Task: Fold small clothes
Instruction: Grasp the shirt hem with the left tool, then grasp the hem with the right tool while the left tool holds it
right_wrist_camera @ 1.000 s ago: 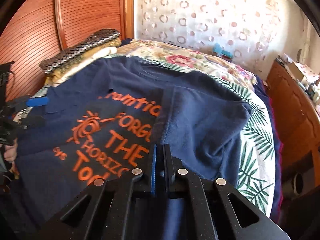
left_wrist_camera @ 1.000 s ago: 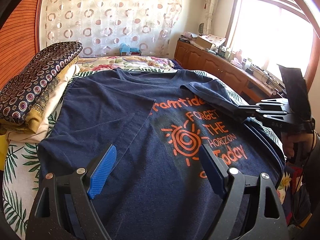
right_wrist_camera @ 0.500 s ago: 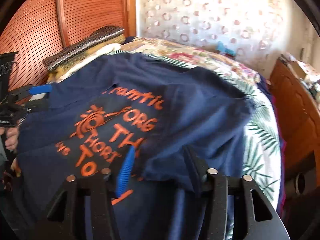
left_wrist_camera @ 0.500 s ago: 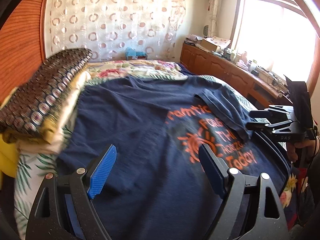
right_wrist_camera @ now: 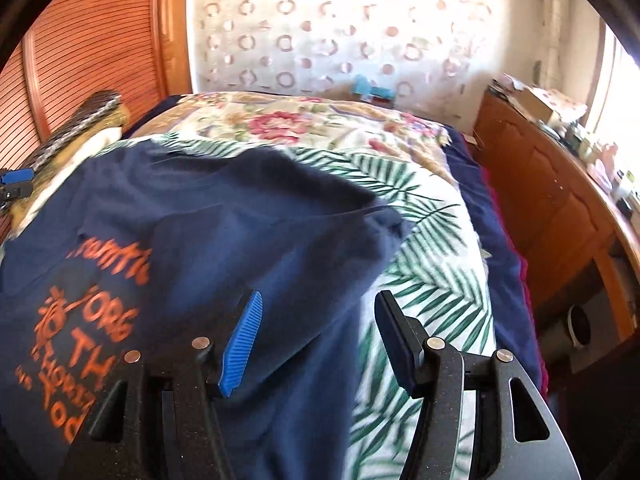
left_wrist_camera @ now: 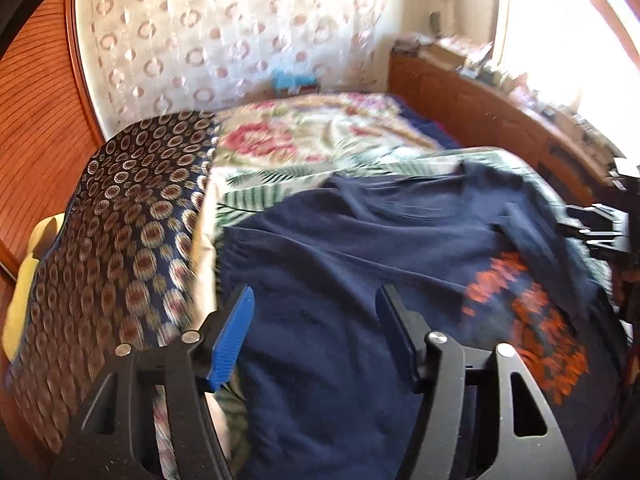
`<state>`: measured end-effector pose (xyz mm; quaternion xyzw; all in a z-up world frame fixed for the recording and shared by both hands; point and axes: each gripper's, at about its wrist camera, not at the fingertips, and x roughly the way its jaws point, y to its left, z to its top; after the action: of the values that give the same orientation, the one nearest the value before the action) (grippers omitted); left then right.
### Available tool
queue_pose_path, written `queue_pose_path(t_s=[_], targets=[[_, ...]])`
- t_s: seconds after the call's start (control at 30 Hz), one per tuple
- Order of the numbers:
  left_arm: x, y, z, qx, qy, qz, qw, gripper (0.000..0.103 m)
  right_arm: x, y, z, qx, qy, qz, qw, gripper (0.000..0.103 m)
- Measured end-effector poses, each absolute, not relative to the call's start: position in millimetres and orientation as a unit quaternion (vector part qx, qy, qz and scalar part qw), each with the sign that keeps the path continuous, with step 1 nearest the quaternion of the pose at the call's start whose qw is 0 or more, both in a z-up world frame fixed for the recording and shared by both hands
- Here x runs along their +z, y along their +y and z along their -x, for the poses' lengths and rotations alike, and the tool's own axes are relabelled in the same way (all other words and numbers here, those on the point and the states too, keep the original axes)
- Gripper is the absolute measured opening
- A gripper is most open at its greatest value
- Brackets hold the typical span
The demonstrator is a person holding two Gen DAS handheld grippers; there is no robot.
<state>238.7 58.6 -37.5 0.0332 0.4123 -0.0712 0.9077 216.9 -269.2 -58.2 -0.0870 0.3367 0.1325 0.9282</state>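
Note:
A navy T-shirt (left_wrist_camera: pixel 360 264) with orange lettering lies spread on the bed, both sleeves folded in over its chest; it also shows in the right wrist view (right_wrist_camera: pixel 208 248). My left gripper (left_wrist_camera: pixel 314 312) is open and empty, hovering over the shirt's left edge. My right gripper (right_wrist_camera: pixel 318 320) is open and empty, over the shirt's right edge where it meets the palm-leaf sheet (right_wrist_camera: pixel 424 280). The left gripper's blue pad shows at the far left in the right wrist view (right_wrist_camera: pixel 16 178). The right gripper shows at the right edge in the left wrist view (left_wrist_camera: pixel 600 228).
A stack of folded patterned cloth (left_wrist_camera: pixel 120 232) lies to the left of the shirt. A floral blanket (left_wrist_camera: pixel 304 132) covers the bed's far end. A wooden cabinet (right_wrist_camera: pixel 552 200) with clutter runs along the right side. A slatted wooden wall (right_wrist_camera: pixel 88 40) stands at the left.
My right gripper opened and let go of the folded-in sleeve, then shifted right to the shirt's edge. My left gripper stayed open and swung left toward the shirt's left edge.

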Motion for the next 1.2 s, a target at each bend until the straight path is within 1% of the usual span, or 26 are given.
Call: queue_pose_path(t_s=[0.07, 0.1, 0.2, 0.23, 0.27, 0.5, 0.6, 0.8, 0.9, 0.93, 0.97, 1.0, 1.03, 1.13, 1.2], targets=[[-42, 59, -256, -0.058, 0.428, -0.049, 0.9, 0.062, -60, -272, -231, 0.13, 0.341, 0.083, 0.927, 0.061], [-45, 59, -265, -0.048, 0.442, -0.061, 0.894, 0.058, -59, -272, -238, 0.131, 0.341, 0.082, 0.927, 0.061], [-53, 56, -288, -0.038, 0.464, -0.096, 0.88, 0.057, -61, -273, -251, 0.134, 0.341, 0.079, 0.927, 0.061], [-55, 55, -294, -0.035, 0.47, -0.106, 0.875, 0.048, -62, -275, -256, 0.137, 0.341, 0.076, 0.927, 0.061], [-57, 55, -300, -0.032, 0.478, -0.114, 0.87, 0.045, -64, -275, -262, 0.14, 0.342, 0.073, 0.926, 0.061], [-79, 49, -328, -0.006, 0.529, -0.158, 0.834, 0.044, -70, -277, -280, 0.159, 0.351, 0.067, 0.92, 0.061], [-78, 55, -336, -0.006, 0.539, -0.133, 0.832, 0.047, -69, -275, -285, 0.164, 0.344, 0.075, 0.921, 0.061], [-78, 68, -341, -0.017, 0.541, -0.082, 0.837, 0.047, -70, -282, -286, 0.169, 0.347, 0.065, 0.92, 0.061], [-76, 71, -335, -0.026, 0.54, -0.059, 0.839, 0.038, -70, -285, -287, 0.166, 0.353, 0.059, 0.919, 0.061], [-76, 71, -334, -0.027, 0.538, -0.055, 0.841, 0.03, -71, -286, -288, 0.166, 0.355, 0.056, 0.919, 0.061], [-75, 72, -332, -0.028, 0.537, -0.052, 0.842, 0.025, -71, -288, -288, 0.166, 0.356, 0.054, 0.918, 0.061], [-74, 72, -332, -0.026, 0.536, -0.051, 0.842, 0.015, -71, -287, -290, 0.166, 0.356, 0.052, 0.918, 0.061], [-74, 72, -332, -0.026, 0.536, -0.051, 0.843, 0.01, -71, -287, -290, 0.165, 0.356, 0.051, 0.918, 0.061], [-74, 71, -332, -0.025, 0.534, -0.057, 0.843, 0.005, -71, -286, -291, 0.164, 0.358, 0.052, 0.918, 0.061], [-71, 67, -329, -0.023, 0.524, -0.064, 0.849, 0.005, -71, -285, -291, 0.162, 0.359, 0.054, 0.917, 0.061]])
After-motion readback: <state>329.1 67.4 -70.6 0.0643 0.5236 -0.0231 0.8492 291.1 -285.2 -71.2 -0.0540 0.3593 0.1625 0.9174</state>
